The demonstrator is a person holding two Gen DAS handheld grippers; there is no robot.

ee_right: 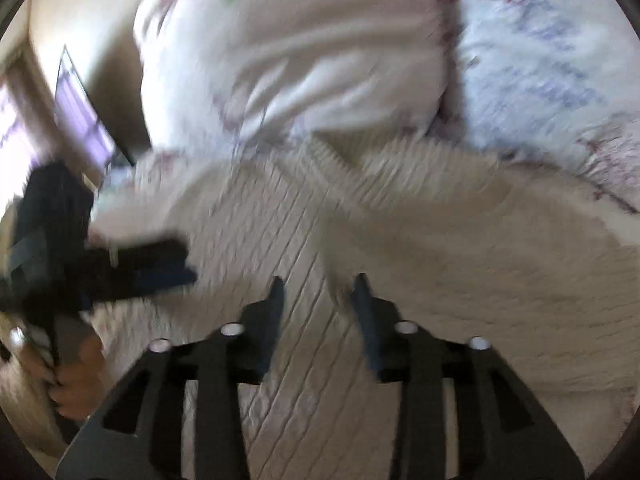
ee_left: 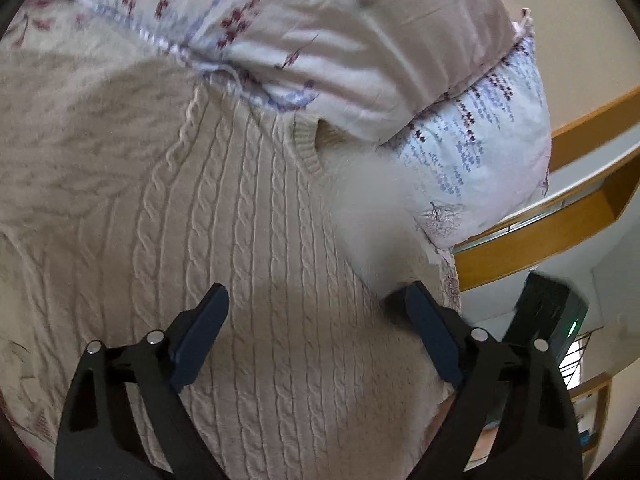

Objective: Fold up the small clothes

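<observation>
Floral bedding (ee_left: 100,92) covers the surface, with a pillow (ee_left: 360,40) lying at its far side. On it lies a cream cable-knit sweater (ee_left: 224,220), its ribbed neckline touching the pillow's edge. The left gripper (ee_left: 316,300) hangs over the knit, fingers wide apart and nothing between them. The right gripper (ee_right: 318,284), in a badly blurred view, has fingers partly apart; a folded edge of sweater seems to lie just past them, unpinched. A hand (ee_right: 76,380) grips the left tool.
</observation>
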